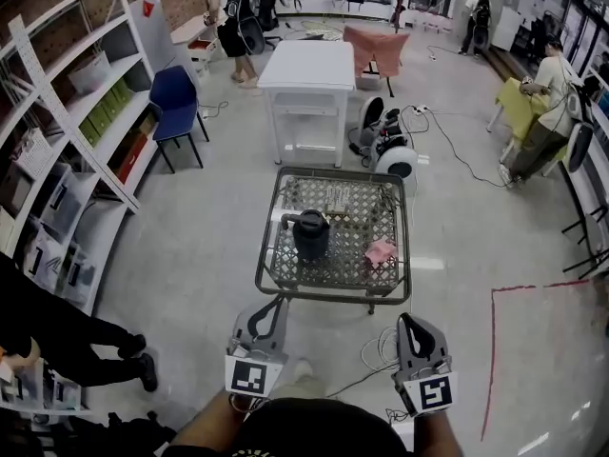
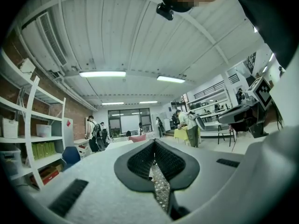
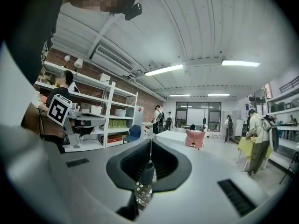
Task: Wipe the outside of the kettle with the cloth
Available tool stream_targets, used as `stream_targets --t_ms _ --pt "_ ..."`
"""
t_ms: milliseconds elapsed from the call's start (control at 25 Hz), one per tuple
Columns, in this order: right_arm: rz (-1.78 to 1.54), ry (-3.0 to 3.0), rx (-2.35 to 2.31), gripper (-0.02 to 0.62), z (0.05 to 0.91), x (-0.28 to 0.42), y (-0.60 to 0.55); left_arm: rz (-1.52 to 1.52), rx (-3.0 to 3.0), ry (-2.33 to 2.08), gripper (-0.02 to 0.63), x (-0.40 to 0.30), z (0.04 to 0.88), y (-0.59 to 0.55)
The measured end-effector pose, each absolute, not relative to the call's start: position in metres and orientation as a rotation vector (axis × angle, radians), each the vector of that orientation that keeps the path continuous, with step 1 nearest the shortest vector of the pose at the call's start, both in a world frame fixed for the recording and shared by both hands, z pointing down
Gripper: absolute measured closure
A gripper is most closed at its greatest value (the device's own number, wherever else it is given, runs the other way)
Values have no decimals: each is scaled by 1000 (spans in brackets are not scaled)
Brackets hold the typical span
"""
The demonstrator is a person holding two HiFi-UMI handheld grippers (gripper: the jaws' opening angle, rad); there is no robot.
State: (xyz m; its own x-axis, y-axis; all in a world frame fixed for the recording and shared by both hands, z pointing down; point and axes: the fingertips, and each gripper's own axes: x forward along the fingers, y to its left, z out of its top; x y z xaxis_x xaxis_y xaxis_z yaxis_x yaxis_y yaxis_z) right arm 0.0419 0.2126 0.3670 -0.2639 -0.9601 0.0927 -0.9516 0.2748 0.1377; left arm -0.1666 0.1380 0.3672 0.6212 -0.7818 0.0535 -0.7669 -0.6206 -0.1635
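A dark kettle [image 1: 311, 233] stands upright on the low mesh-top table [image 1: 285, 279], left of its middle. A pink cloth [image 1: 382, 251] lies crumpled on the mesh to the kettle's right. Both grippers are held level, short of the table's near edge and apart from both things. My left gripper [image 1: 277, 302] is shut with nothing in it; in the left gripper view [image 2: 153, 143] its dark pads meet at the tip. My right gripper [image 1: 404, 321] is likewise shut and empty, and in the right gripper view [image 3: 150, 141] the mesh shows through the slit below its pads.
A small box [image 1: 337, 199] lies at the table's far side. Beyond stand a white table [image 1: 306, 74], a blue chair [image 1: 176, 98] and a wheeled machine [image 1: 390, 148]. Shelves [image 1: 76, 122] line the left. A person's legs [image 1: 76, 346] are near left. Cables [image 1: 381, 350] and red tape [image 1: 493, 350] cross the floor.
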Motion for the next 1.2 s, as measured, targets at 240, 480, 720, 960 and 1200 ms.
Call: stream_targets --t_ms 240,480,720,960,1200 --pt "-72 -2367 1774 584 370 27 178 -172 -2729 1296 597 -177 370 104" --pt "-72 -2336 1785 584 366 15 156 -151 -2756 1293 597 -190 370 80" --pt "-87 -2322 1815 584 361 6 137 -124 -2761 1253 597 -199 369 62" --pt "-95 -2280 1839 584 361 1 135 -113 -2795 1235 597 -206 376 49" --pt "-85 -2252 1867 584 359 5 140 -108 -2814 1193 597 -202 378 50"
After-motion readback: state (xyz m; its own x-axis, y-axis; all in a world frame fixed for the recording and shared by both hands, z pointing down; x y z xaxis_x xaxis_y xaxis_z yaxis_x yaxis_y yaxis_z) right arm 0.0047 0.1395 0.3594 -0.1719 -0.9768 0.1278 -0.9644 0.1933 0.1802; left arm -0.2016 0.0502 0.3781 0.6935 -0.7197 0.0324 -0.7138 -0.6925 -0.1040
